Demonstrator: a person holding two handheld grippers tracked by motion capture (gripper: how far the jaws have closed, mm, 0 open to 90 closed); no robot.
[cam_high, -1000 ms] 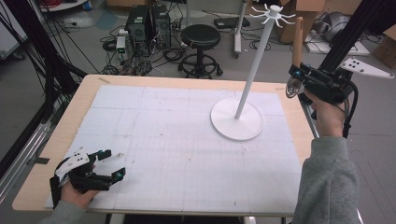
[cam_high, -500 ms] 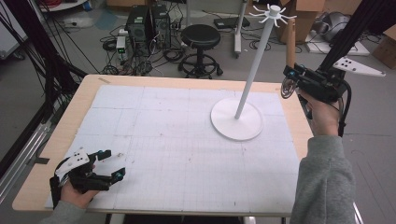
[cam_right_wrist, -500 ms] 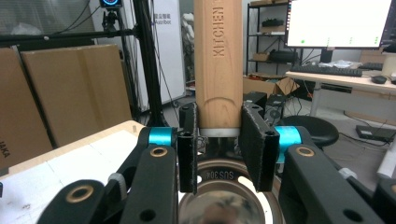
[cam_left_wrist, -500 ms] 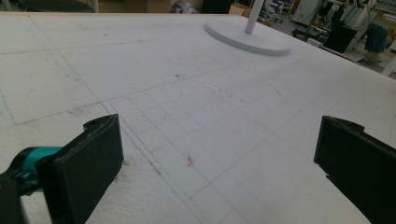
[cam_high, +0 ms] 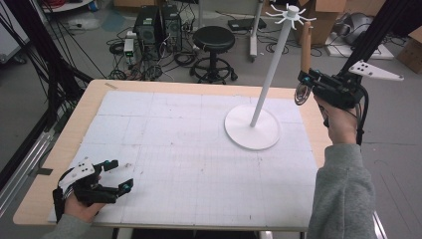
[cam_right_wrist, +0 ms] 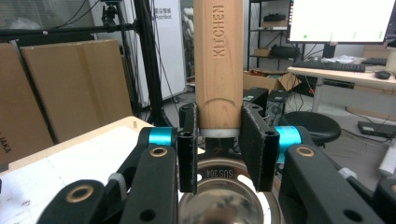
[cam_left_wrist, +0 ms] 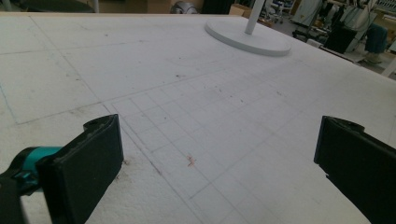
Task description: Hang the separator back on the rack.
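- Kitchen utensil (cam_right_wrist: 218,60) with a smooth, rounded wooden handle, stamped "KITCHEN", standing upright; below it a white collar and a shiny round steel head (cam_right_wrist: 229,196) marked "SUS 304", pierced with holes.
- Clamped at the handle's lower end between the flat black pads of the right gripper (cam_right_wrist: 219,149), jaws narrowed onto the wood from both sides.
- Held off the table's right edge in the high view (cam_high: 304,55), at about 3 o'clock from the white stand's pole, just beside it and below its top.
- White stand (cam_high: 268,74): thin straight pole, flat round base (cam_high: 251,130), small spidery ring of hooks (cam_high: 290,14) at the top.
- Table (cam_high: 99,99) of pale wood, covered by a white, gridded, lightly speckled sheet (cam_high: 189,149); broad free room between base and near edge.
- Left gripper (cam_high: 117,174) resting at 7 o'clock on the sheet, jaws spread wide with nothing between them, well apart from the stand.
- Steel head cut off by the lower frame edge; exact kind of utensil hard to tell.
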